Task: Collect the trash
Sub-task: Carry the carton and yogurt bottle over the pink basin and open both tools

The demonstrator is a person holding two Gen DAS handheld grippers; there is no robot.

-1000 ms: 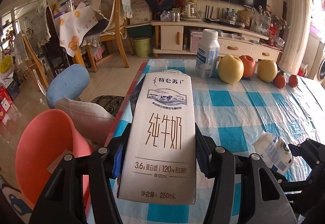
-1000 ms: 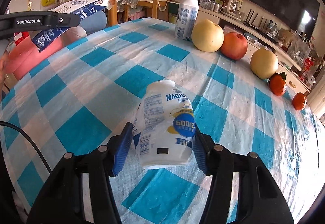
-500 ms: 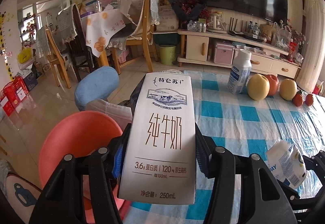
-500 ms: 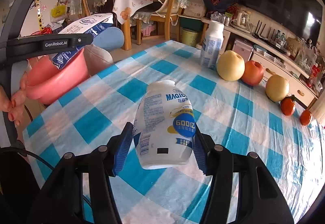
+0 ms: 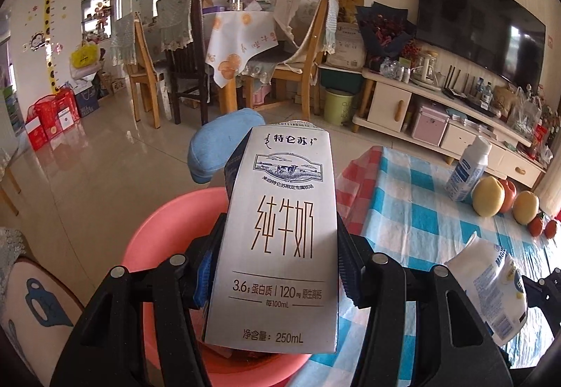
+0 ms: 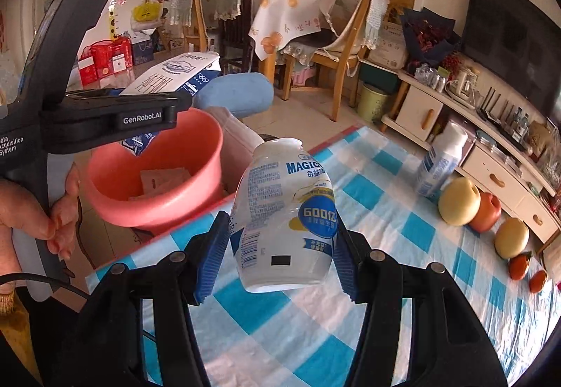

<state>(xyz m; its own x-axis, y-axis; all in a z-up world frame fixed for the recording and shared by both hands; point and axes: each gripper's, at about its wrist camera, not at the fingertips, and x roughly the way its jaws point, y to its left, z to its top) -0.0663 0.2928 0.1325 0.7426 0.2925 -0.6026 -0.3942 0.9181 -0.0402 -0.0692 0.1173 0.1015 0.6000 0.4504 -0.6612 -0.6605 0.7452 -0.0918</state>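
the left gripper (image 5: 277,278) is pinching the milk carton (image 5: 280,239) over the pink bin (image 6: 157,176) to drop it, while the right gripper (image 6: 280,260), at the bin's 4 o'clock, is squeezing the crumpled yogurt bottle (image 6: 284,215) above the checked table (image 6: 403,246), likely awaiting its turn.

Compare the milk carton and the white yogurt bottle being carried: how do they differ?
The milk carton is flat-sided and boxy; the yogurt bottle is rounded with a narrow neck. The carton sits in the left gripper above the pink bin; the bottle, in the right gripper, hangs over the table. Both are clamped.
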